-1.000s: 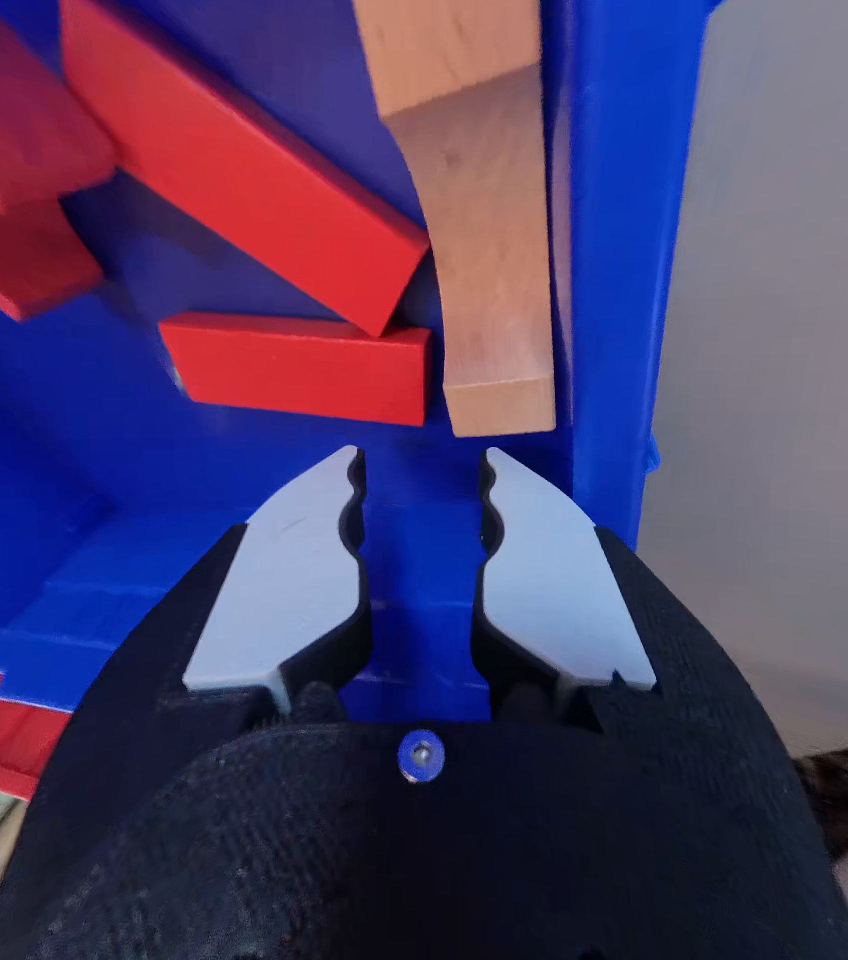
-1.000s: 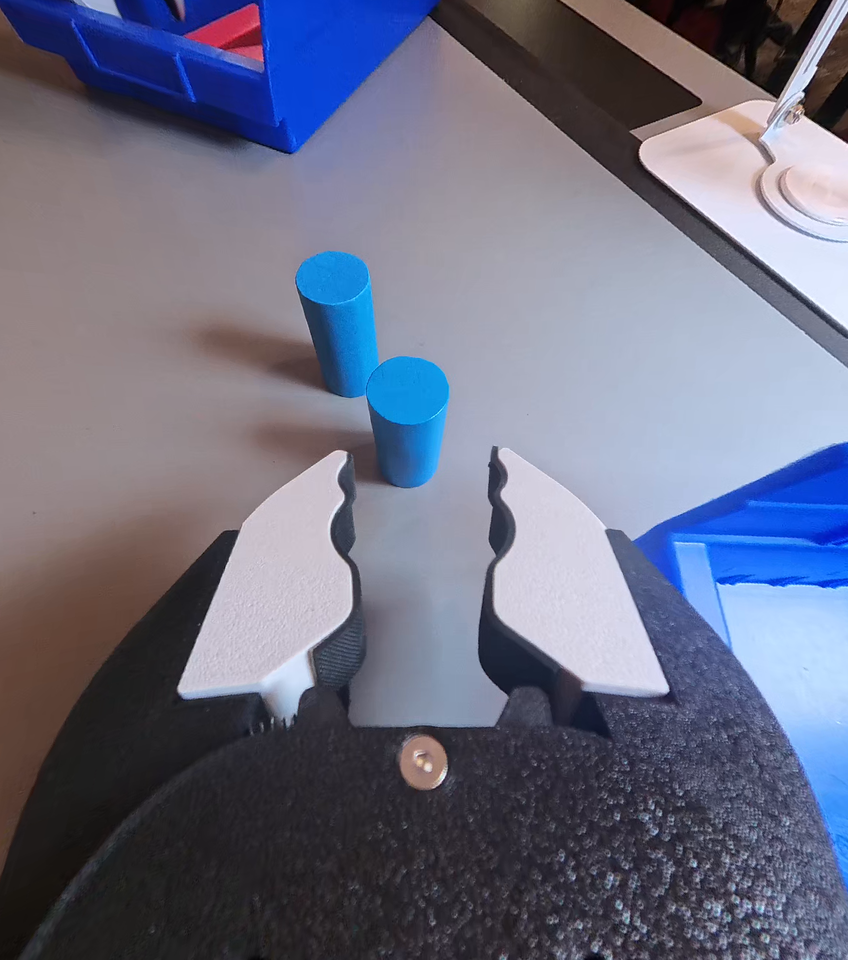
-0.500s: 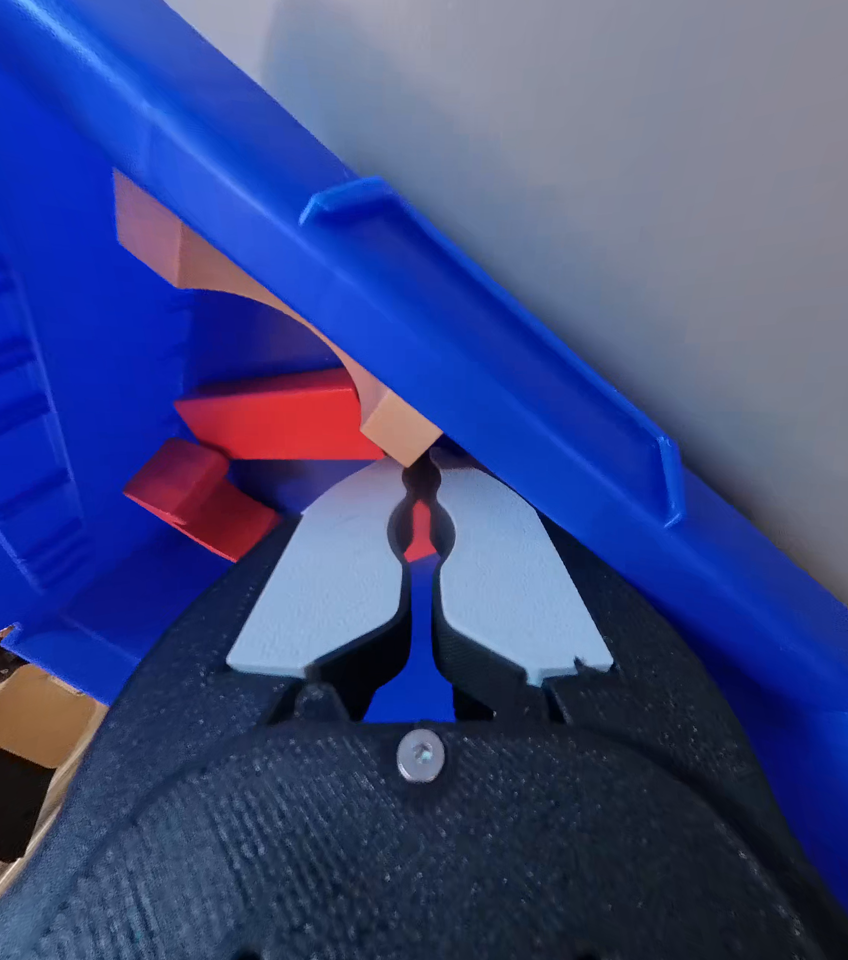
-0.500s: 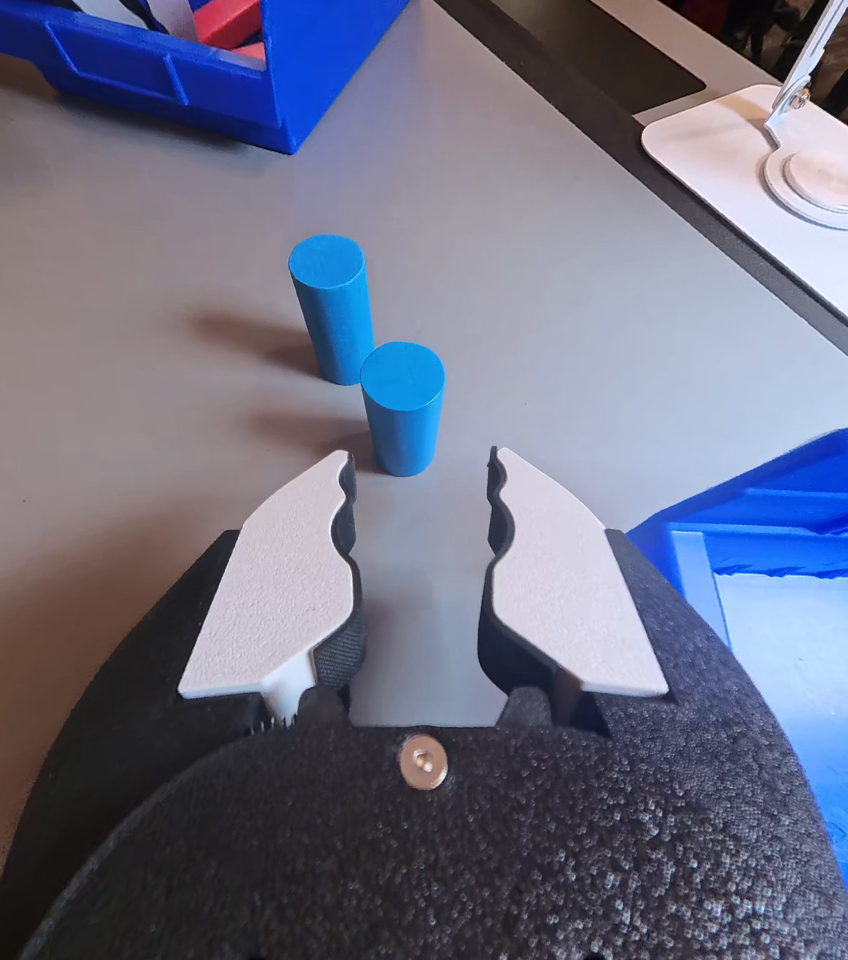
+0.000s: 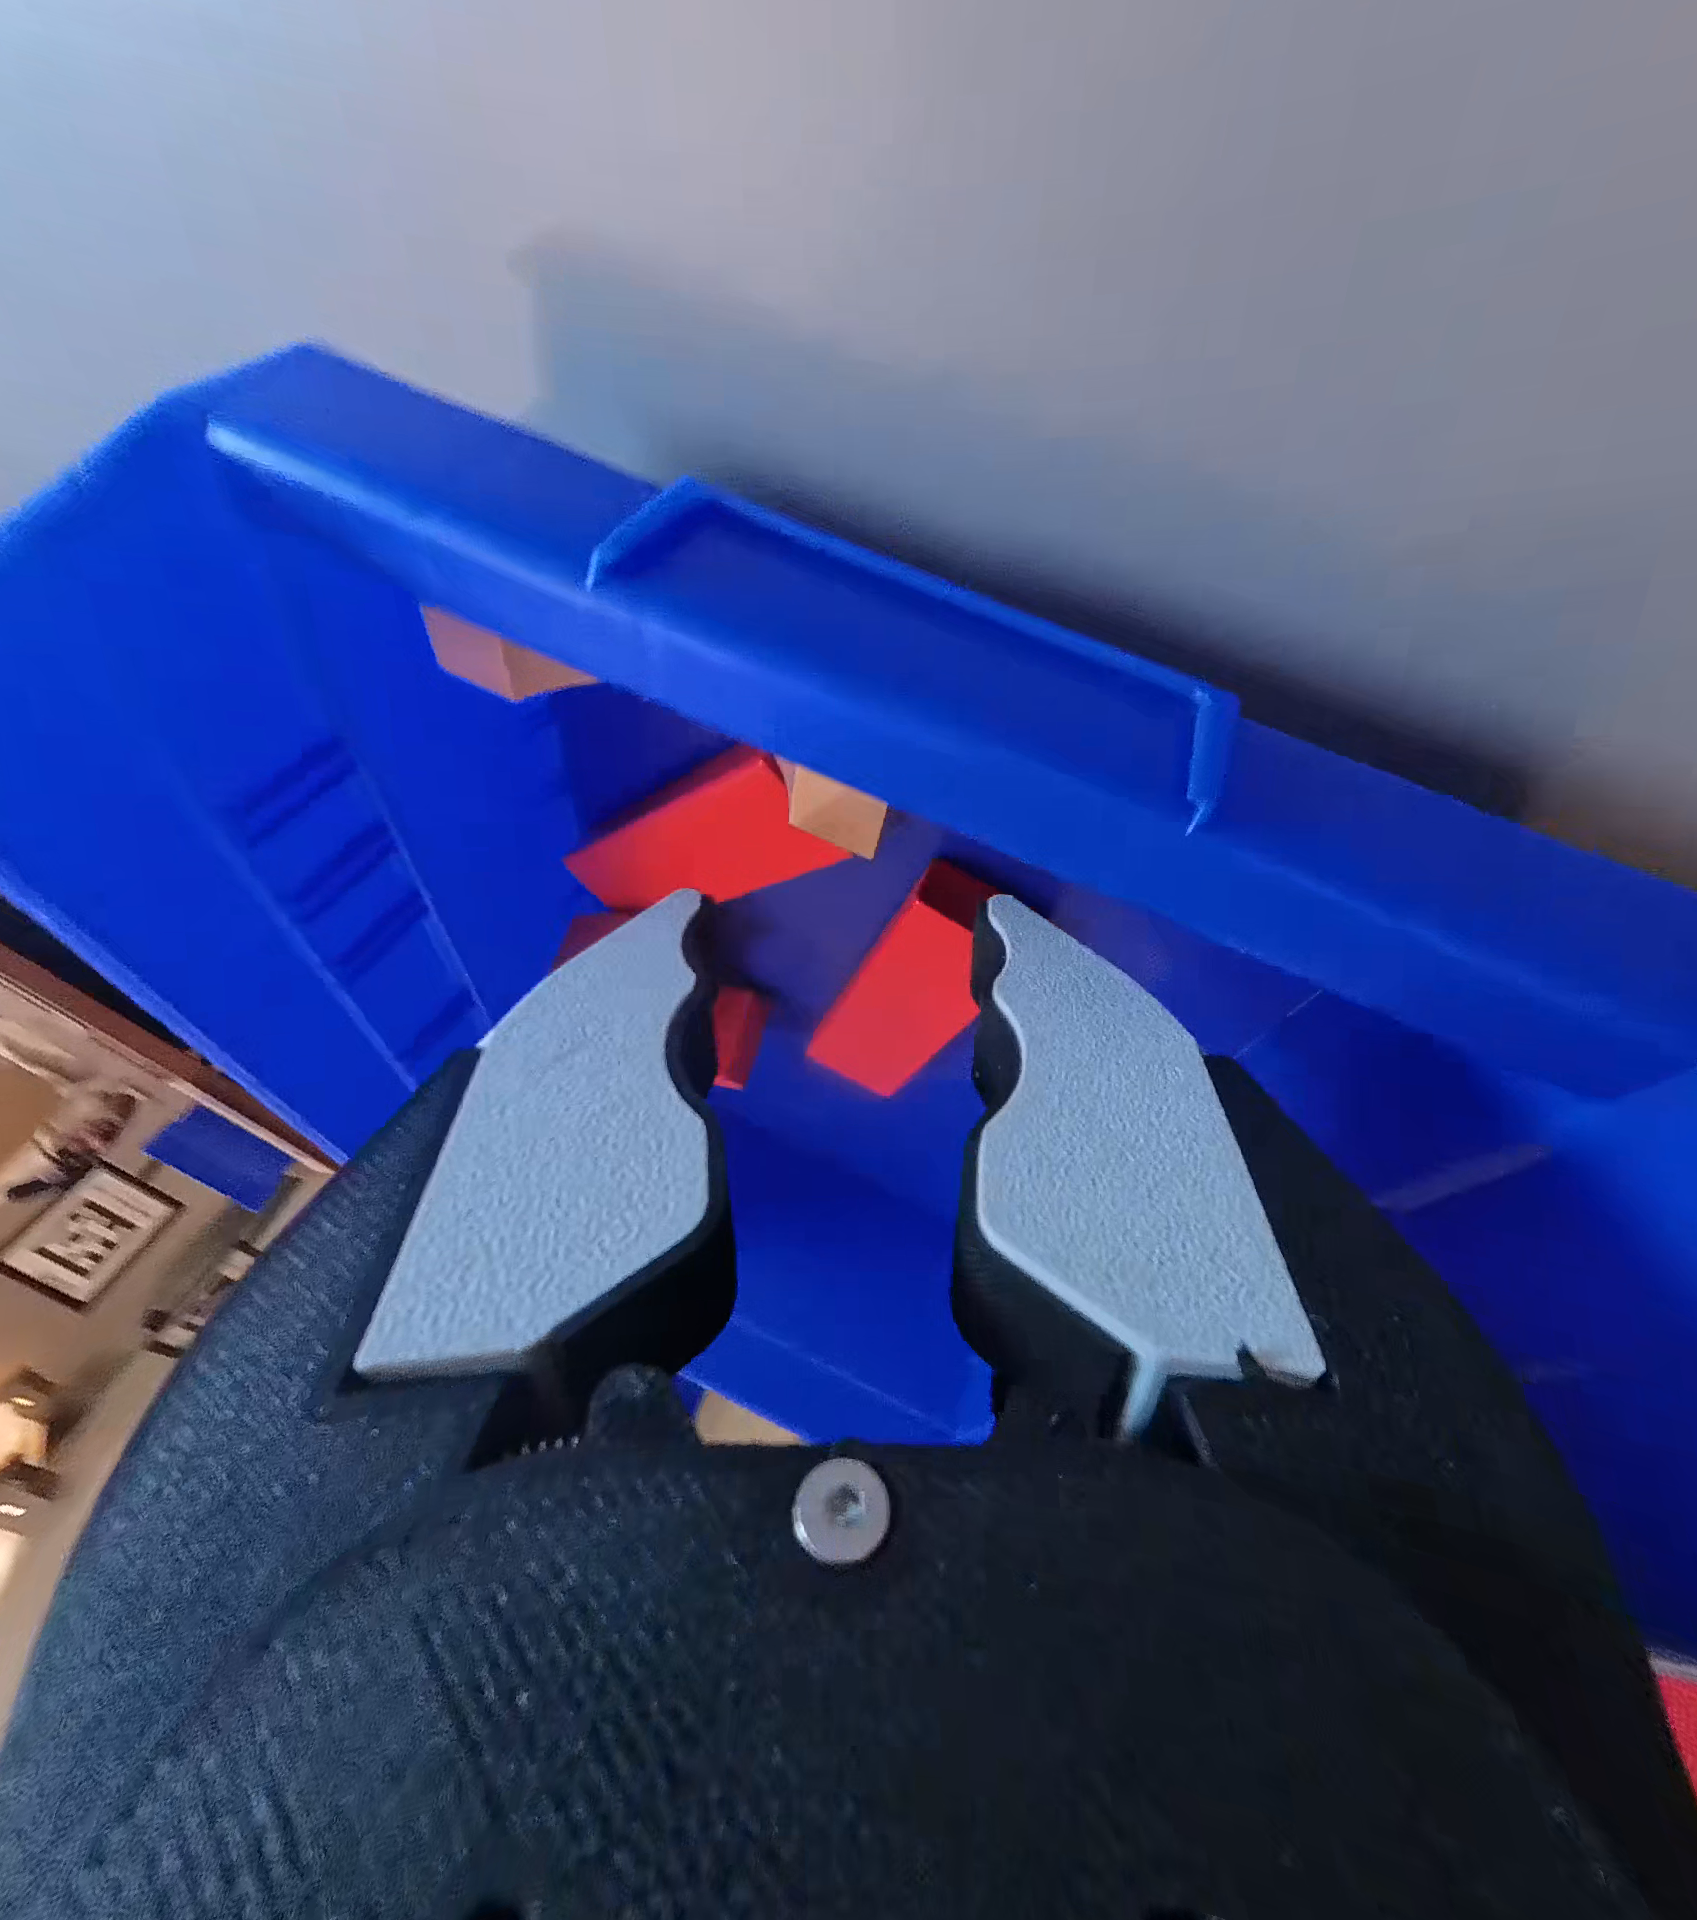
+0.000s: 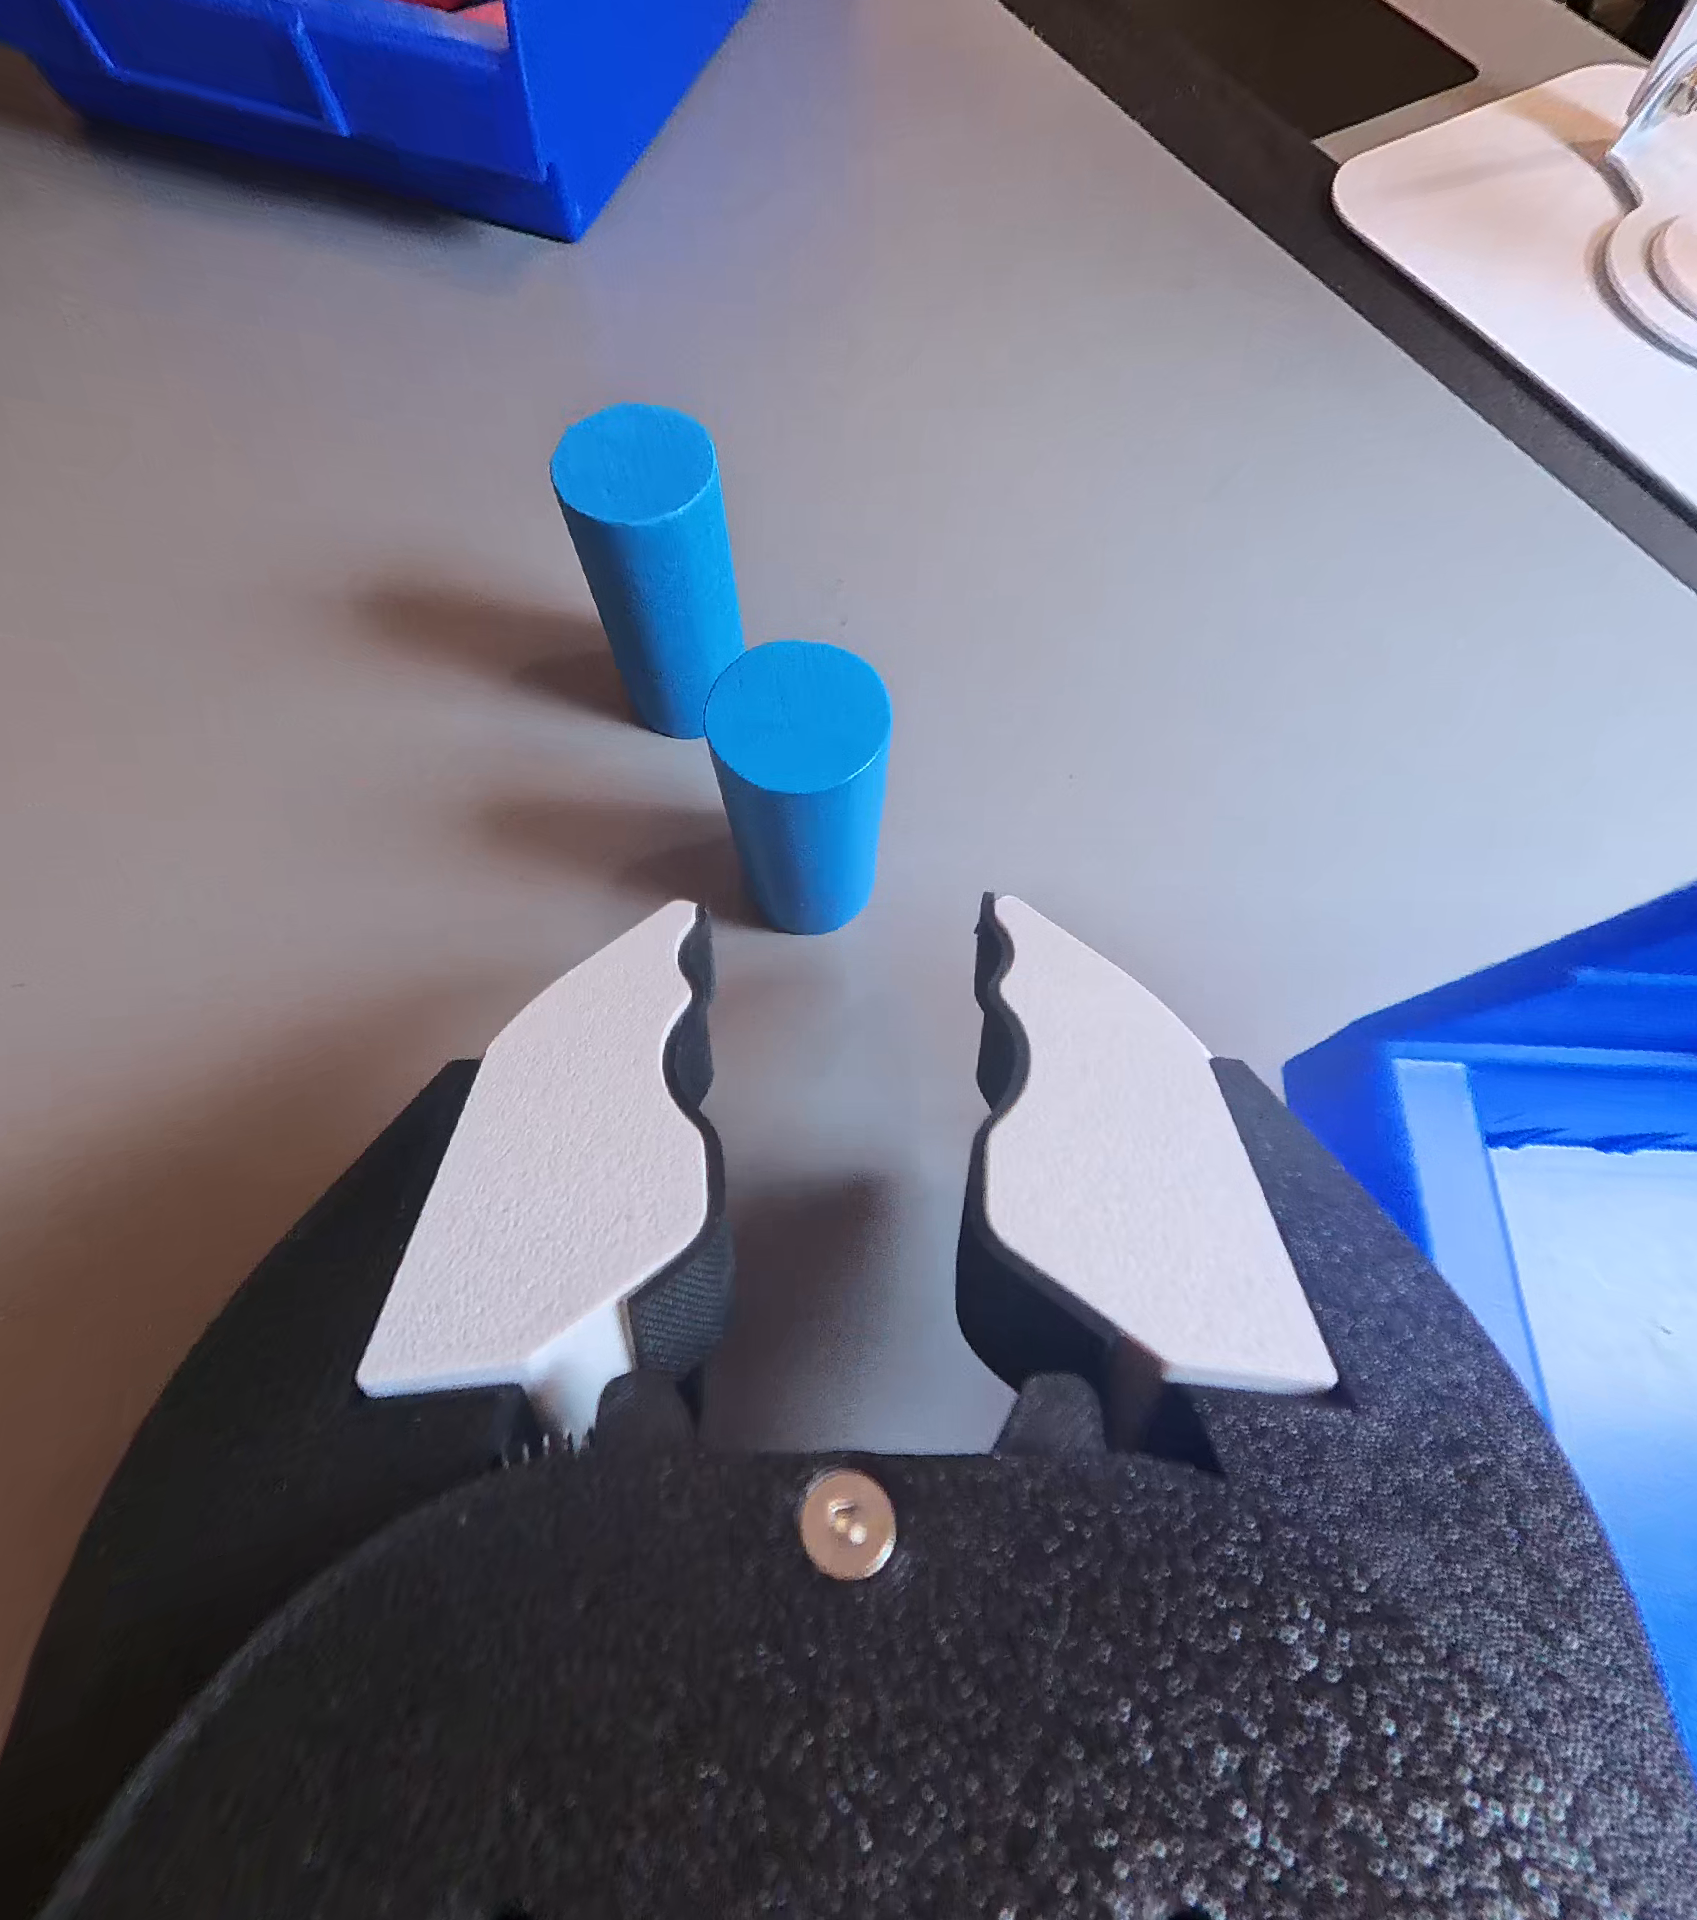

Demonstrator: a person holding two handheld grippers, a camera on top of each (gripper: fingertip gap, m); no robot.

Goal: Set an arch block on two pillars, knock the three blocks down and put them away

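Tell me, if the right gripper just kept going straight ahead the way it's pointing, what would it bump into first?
Probably the nearer blue pillar, standing upright just ahead of the open right gripper, slightly left of centre. The second pillar stands behind it. Depth is hard to judge.

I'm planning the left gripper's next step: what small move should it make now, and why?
Probably ease the open, empty left gripper forward to the wooden arch block in the blue bin and close on it. The two blue pillars already stand upright on the table, bare on top.
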